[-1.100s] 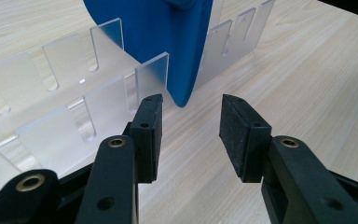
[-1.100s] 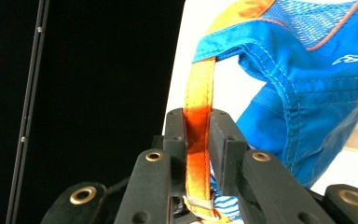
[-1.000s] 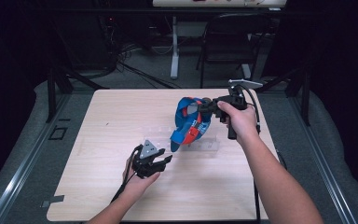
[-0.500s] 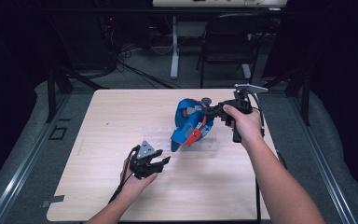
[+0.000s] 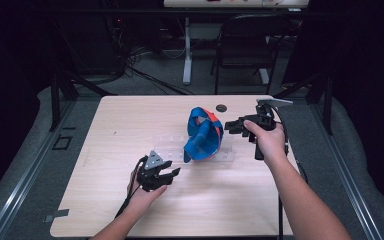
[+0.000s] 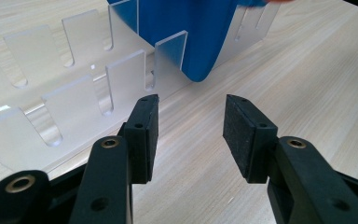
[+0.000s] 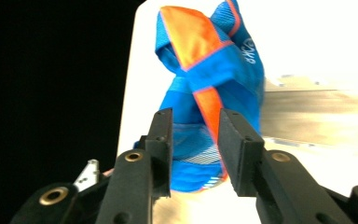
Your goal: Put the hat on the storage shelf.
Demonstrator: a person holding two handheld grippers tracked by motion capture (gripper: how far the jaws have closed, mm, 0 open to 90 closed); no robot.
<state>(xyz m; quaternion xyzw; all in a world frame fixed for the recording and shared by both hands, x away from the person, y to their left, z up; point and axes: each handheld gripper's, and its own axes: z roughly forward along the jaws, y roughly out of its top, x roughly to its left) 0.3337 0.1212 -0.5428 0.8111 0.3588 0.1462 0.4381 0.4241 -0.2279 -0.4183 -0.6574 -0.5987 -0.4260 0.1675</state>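
A blue and orange cloth (image 5: 203, 135) stands bunched in a clear slotted rack (image 6: 65, 88) near the table's (image 5: 130, 120) middle. The right gripper (image 5: 228, 126), just beside it, and the left gripper (image 5: 174, 172), near the front edge, both gape empty.

High view: fixed overhead, facing forward-down over whole wooden table (image 5: 130, 125). Left gripper view: low, close to tabletop, facing clear slotted rack (image 6: 74, 79) and blue fabric item (image 6: 191, 32). Right gripper view: rolled sideways, close on same fabric item. All three share rack and fabric.
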